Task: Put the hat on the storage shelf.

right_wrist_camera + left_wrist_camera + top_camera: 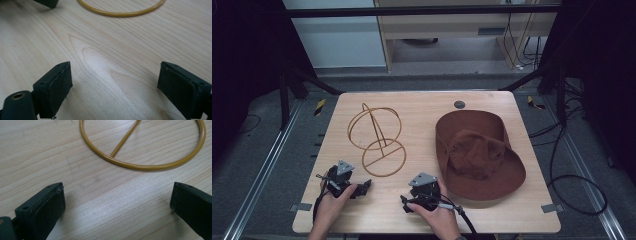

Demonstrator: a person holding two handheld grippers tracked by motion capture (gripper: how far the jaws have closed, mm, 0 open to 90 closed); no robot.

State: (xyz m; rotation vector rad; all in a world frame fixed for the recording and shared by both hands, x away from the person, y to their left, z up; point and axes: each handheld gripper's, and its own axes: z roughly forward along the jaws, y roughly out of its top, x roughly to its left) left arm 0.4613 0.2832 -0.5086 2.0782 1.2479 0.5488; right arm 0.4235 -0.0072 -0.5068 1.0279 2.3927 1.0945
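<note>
We hold both grippers, left gripper (362, 187) and right gripper (403, 202), low over the pale wooden surface (422, 107), jaws wide and empty. The yellow wire hat stand (377, 134) sits just ahead: probably light, stiff, slick; grip its upright rod. The brown floppy felt hat (479, 152) lies right.

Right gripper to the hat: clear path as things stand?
Probably yes. The right gripper is open on bare table, and the hat lies just beside it with nothing between them.
</note>
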